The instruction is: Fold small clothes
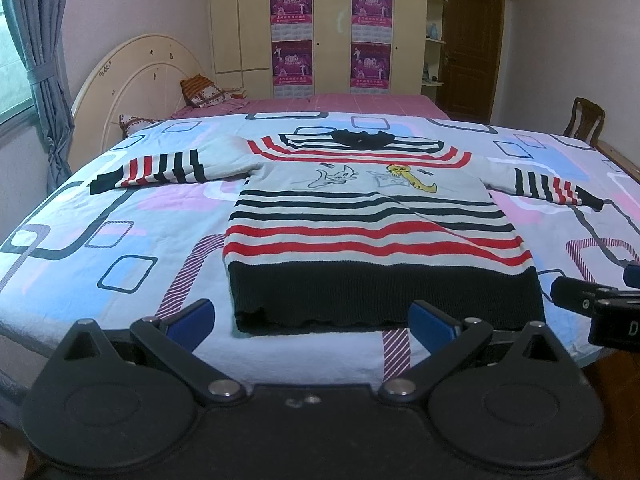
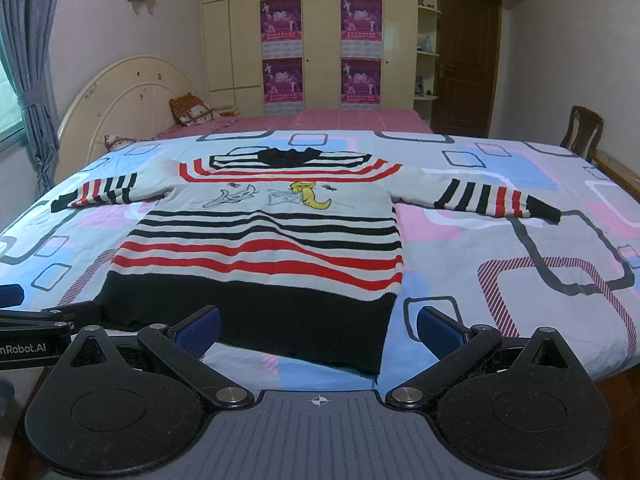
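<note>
On bedspread (image 1: 120,240), sweater (image 1: 376,232) flat, sleeves spread, hem near edge

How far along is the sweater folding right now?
Done: the sweater lies spread flat on the bed cover, both sleeves out to the sides. In hand: nothing; the left gripper and right gripper are open near the dark hem, gripping no cloth. Left: every fold, sleeves and body.

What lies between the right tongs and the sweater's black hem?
Only bare patterned sheet, in the right wrist view; the open right tongs hover just short of the sweater, touching nothing.
</note>
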`<state>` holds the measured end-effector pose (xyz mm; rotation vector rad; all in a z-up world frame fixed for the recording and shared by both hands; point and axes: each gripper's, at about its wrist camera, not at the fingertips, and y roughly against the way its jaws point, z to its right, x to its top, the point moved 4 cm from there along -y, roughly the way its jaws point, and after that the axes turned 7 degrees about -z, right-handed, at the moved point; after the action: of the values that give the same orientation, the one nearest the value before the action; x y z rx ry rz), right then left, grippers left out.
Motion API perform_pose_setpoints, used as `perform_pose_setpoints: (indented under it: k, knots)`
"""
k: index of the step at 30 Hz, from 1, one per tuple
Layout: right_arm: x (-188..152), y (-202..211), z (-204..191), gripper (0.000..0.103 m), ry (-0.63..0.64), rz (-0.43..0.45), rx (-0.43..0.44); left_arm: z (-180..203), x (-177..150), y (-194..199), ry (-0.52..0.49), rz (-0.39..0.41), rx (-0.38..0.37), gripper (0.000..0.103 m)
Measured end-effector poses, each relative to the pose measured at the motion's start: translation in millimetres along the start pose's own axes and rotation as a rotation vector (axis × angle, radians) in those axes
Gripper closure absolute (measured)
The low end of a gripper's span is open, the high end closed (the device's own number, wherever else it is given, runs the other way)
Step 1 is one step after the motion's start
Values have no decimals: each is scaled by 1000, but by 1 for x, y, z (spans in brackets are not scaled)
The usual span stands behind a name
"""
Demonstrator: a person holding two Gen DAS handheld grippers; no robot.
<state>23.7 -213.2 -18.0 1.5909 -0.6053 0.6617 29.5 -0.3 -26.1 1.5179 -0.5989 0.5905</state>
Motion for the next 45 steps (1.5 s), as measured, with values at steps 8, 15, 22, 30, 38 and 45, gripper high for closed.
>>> perform_pose_setpoints:
  k: [8, 15, 22, 30, 38, 45]
  knots:
    - [-1, 0, -2, 0, 0, 0, -2, -1, 2, -2, 3, -2, 0, 0]
    - [-1, -1, -2, 0, 1, -2, -3, -4, 1, -4, 5, -7, 1, 0]
    - [-1, -2, -3, 0, 2, -6, -4, -7, 0, -6, 9, -13, 3, 0]
    - [-4, -8, -1, 0, -33, -23, -11, -5, -1, -12, -19, -17, 10, 0]
    - [14, -29, 22, 0, -167, -25, -23, 4, 21, -34, -114, 13, 14, 0]
    - [49, -62, 35, 0, -220, 3, -72, 11, 60, -69, -136, 59, -40, 0]
